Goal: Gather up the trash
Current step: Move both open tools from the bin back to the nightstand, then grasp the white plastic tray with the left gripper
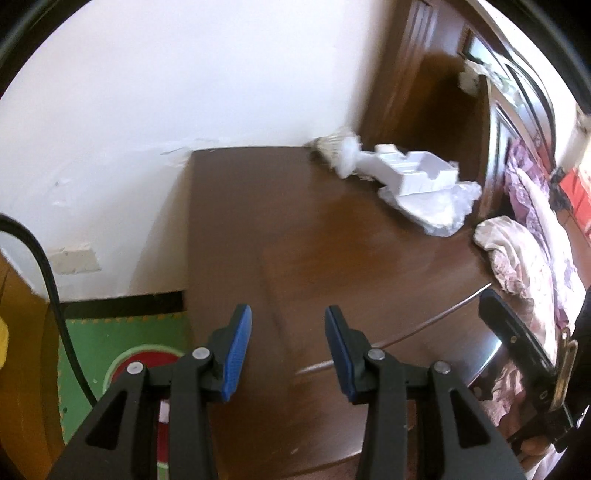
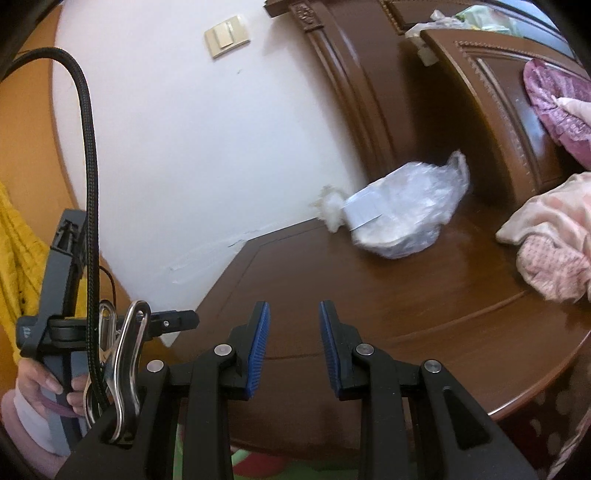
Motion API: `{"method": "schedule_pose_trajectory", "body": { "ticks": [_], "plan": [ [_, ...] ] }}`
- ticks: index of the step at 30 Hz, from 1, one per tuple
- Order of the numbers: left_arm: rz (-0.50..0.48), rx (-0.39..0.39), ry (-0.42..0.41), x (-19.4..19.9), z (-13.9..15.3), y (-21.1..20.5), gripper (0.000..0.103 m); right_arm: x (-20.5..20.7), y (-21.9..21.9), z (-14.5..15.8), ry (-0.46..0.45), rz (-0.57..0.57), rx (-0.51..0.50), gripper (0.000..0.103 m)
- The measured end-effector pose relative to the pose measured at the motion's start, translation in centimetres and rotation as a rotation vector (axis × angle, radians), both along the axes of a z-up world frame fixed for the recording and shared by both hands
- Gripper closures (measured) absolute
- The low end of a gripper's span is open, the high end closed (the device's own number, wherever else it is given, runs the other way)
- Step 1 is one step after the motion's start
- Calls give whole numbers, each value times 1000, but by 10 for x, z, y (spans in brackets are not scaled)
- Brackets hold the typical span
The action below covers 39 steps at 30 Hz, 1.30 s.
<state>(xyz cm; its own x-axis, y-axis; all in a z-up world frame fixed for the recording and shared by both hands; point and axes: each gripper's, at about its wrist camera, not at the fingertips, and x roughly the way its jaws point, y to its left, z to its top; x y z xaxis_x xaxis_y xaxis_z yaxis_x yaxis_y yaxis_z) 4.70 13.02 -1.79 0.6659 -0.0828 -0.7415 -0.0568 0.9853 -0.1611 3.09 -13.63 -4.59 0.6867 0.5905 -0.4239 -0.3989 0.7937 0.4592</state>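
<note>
Trash [image 1: 421, 184] sits at the far right corner of the nightstand [image 1: 295, 240], against the headboard [image 1: 443, 92] and near the wall [image 1: 184, 74]. It's a white plastic tray [image 1: 410, 170] on top of a crumpled clear bag [image 1: 439, 210], with a white fluffy wad [image 1: 341, 151] just beside the tray on the wall side, touching or nearly so. In the right wrist view the bag [image 2: 406, 214] covers most of the pile and the wad [image 2: 332, 206] pokes out on its left; this part is motion-blurred, so detail is soft.

Your left gripper [image 1: 288, 350] hangs over the near edge of the nightstand, jaws parted with a clear gap, blue pads [image 1: 236, 354] holding nothing. Your right gripper [image 2: 293, 347] is the same: jaws apart, narrower gap, nothing between the pads [image 2: 258, 350], wood top [image 2: 369, 302] visible through the gap. Both are well apart from the trash, pointed roughly toward it.

Your left hand [image 2: 48, 384] shows in the right wrist view, gripping the grey handle [image 2: 59, 295], yellow sleeve [image 2: 18, 258] behind it, black cable [image 2: 88, 147] looping up, metal clip [image 2: 125, 369] hanging by the handle.

Pink bedding [image 2: 546, 251] spills onto the right side of the nightstand, well apart from the bag. Green mat [image 1: 122, 350] on the floor to the left of the nightstand. Light switch [image 2: 227, 35] on the wall up top.
</note>
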Motion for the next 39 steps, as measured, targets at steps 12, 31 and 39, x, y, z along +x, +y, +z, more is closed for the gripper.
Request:
{"method": "schedule_pose_trajectory", "body": {
  "ticks": [12, 31, 39],
  "plan": [
    [-131, 28, -30, 67, 21, -68, 60, 28, -50, -12, 24, -119, -16, 74],
    [-48, 14, -25, 190, 35, -101, 60, 36, -69, -31, 50, -126, 8, 74],
    [-27, -10, 35, 222, 21, -103, 60, 37, -75, -37, 61, -121, 16, 74]
  ]
}}
